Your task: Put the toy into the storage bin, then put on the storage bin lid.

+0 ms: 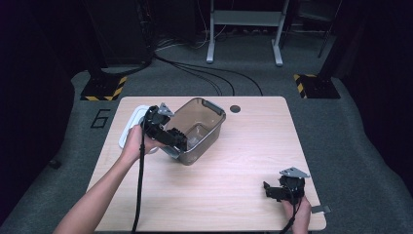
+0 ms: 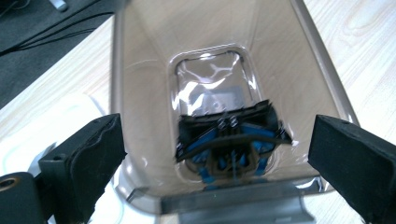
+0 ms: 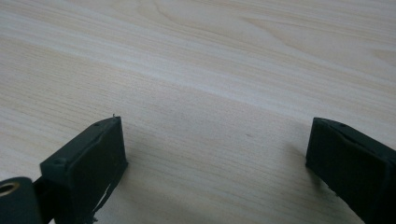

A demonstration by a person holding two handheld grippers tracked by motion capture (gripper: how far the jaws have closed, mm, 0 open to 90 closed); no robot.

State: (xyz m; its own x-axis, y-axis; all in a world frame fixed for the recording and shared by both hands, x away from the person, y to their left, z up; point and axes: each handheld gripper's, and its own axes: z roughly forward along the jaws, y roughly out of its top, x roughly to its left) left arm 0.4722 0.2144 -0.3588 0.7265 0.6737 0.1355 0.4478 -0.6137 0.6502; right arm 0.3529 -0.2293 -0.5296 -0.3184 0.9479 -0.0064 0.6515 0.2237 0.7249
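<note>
A see-through brown plastic container [image 1: 204,124] stands left of centre on the wooden table [image 1: 234,195], its mouth upward. My left gripper [image 1: 178,140] hovers at its near-left end, held by a hand. In the left gripper view the left gripper [image 2: 217,163] is open, its jaws wide on either side of the container's grey end latch [image 2: 233,210] without touching it. A black and blue shape [image 2: 231,140] shows on the container [image 2: 140,93] wall; I cannot tell whether it is a reflection. My right gripper [image 1: 268,191] rests open at the table's near right, over bare wood [image 3: 215,163].
A white lid [image 1: 130,127] lies flat behind the left hand near the table's left edge. A round dark hole [image 1: 235,108] sits near the far edge. Beyond the table are floor cables [image 1: 209,73] and yellow-black striped stand bases [image 1: 103,88].
</note>
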